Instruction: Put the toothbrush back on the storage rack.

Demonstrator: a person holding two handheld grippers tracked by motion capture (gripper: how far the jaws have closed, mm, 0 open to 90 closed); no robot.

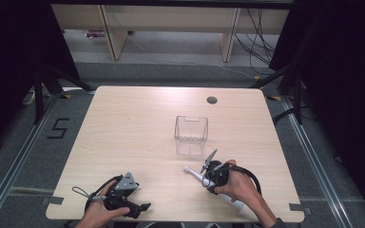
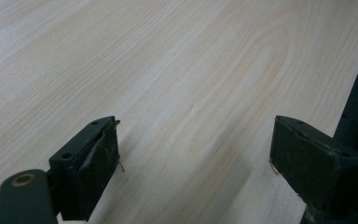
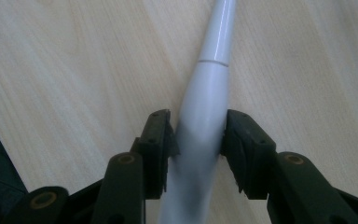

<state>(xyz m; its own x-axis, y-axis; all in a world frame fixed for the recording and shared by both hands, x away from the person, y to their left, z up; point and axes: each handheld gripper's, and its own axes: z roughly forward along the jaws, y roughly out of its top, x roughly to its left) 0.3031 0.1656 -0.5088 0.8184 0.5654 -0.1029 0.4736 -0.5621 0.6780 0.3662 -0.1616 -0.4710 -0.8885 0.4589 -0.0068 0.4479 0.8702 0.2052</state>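
My right gripper is clamping down on the fat handle of a white electric toothbrush, jaws pressing both sides of it. It's lying flat on the wooden table, near the front edge, with the thin head end pointing toward the middle. My left gripper is just idling with its jaws spread wide, nothing between them (bare wood under it).

Progress-wise, I'm guessing I'm only at the grab stage. The toothbrush isn't lifted yet, and the clear plastic container just beyond it is sitting upright and looking empty. So the lift, carry and drop-in are all left, if that's where it's going.

Labels: can't read any branding on the toothbrush. The only writing is a black "5" taped on the floor to the left of the table.
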